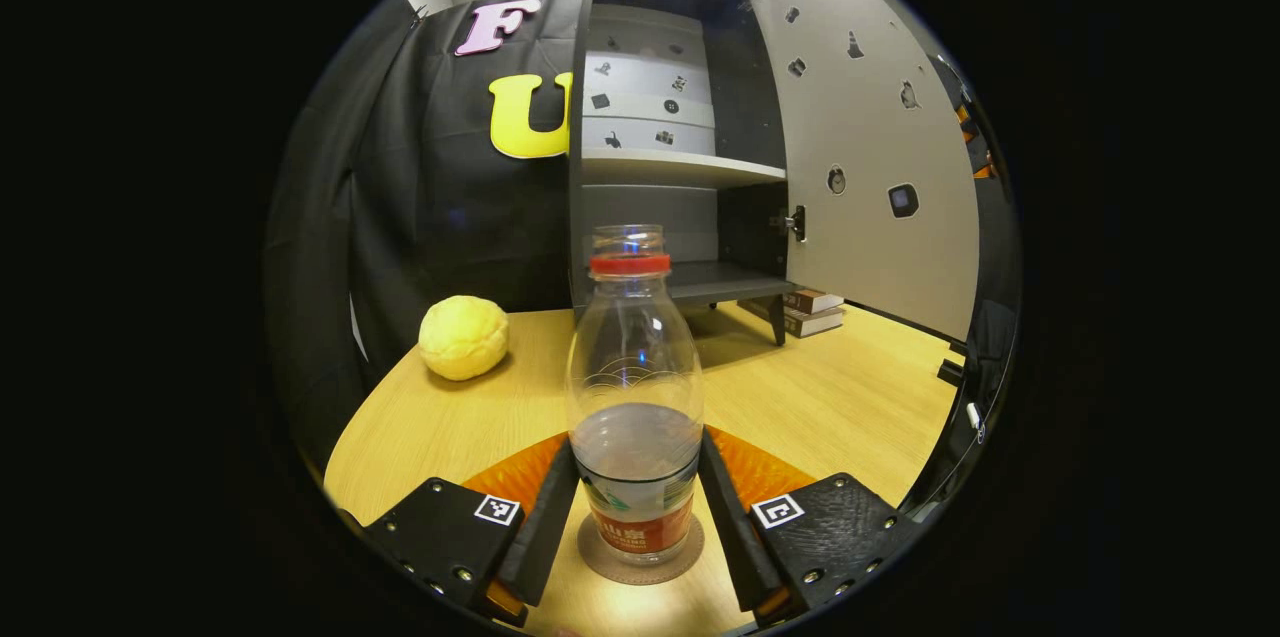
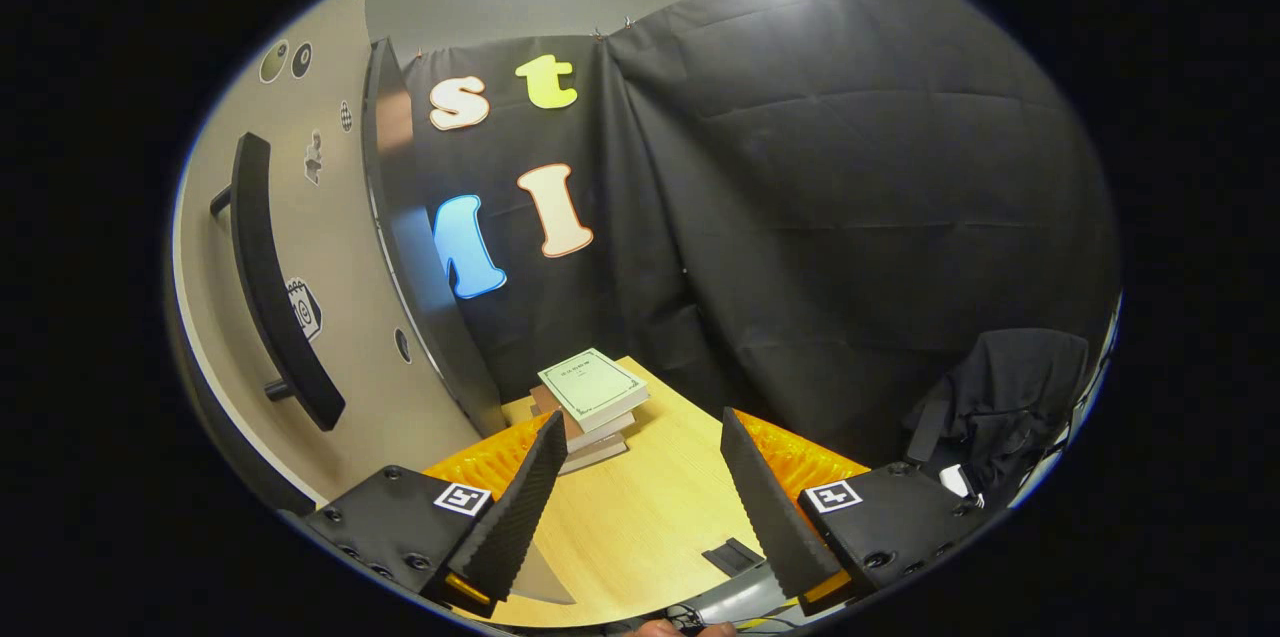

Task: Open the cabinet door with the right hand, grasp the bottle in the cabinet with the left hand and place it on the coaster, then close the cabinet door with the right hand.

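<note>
- Left gripper (image 1: 637,502) first: its two black fingers sit on either side of the bottle (image 1: 634,397), low on the body near the label. They look like they're touching the plastic, but I honestly can't tell if they're actually squeezing it.
- That bottle is clear, red ring at the neck, no cap on that I can see, a bit of water in the bottom. It's standing upright on the round brown coaster (image 1: 640,557), which lies on the wooden table (image 1: 840,397).
- Behind it in the left gripper view is the dark cabinet (image 1: 660,137), door (image 1: 870,137) swung wide open to the right, pale shelves inside.
- Off to the left on the table there's a yellow ball-ish thing (image 1: 463,337), well apart from the bottle. A stack of books (image 1: 812,311) sits near the cabinet's foot, under the open door.
- Right gripper (image 2: 640,497): fingers spread wide, nothing between them, just table under it.
- From the right gripper view I see the door's outer face just to my left with its long black handle (image 2: 275,287), not touching the fingers, and the books ahead.
</note>
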Demonstrator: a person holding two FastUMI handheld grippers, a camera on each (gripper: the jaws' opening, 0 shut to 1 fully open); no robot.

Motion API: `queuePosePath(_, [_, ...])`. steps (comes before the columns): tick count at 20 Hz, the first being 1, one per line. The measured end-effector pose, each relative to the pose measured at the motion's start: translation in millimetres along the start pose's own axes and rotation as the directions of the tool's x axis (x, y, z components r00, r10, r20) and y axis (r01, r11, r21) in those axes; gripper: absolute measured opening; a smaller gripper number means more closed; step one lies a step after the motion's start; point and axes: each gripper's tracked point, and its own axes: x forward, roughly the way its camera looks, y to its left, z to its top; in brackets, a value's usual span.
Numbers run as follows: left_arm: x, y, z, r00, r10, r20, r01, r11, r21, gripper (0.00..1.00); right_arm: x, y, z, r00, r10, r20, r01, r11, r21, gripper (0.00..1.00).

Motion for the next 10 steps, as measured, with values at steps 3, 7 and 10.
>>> queuePosePath(3, [0.2, -6.0, -1.5, 1.0, -0.01, -0.011, 0.01, 1.0, 0.015, 0.73, -2.0, -5.2, -2.3, 1.0, -0.009, 0.0, 0.009, 1.0, 0.016, 0.98])
queuePosePath(7, [-3.8, -9.5, -2.2, 1.0, -0.011, -0.029, 0.012, 0.999, 0.037, 0.72, -0.3, -6.9, -6.3, 1.0, -0.01, -0.006, 0.01, 0.999, 0.033, 0.98])
queuePosePath(10, [-10.3, -9.2, -4.9, 0.998, 0.0, -0.066, 0.002, 0.999, 0.034, 0.73, 6.1, -7.5, -5.3, 1.0, -0.005, 0.002, 0.005, 0.999, 0.034, 0.98])
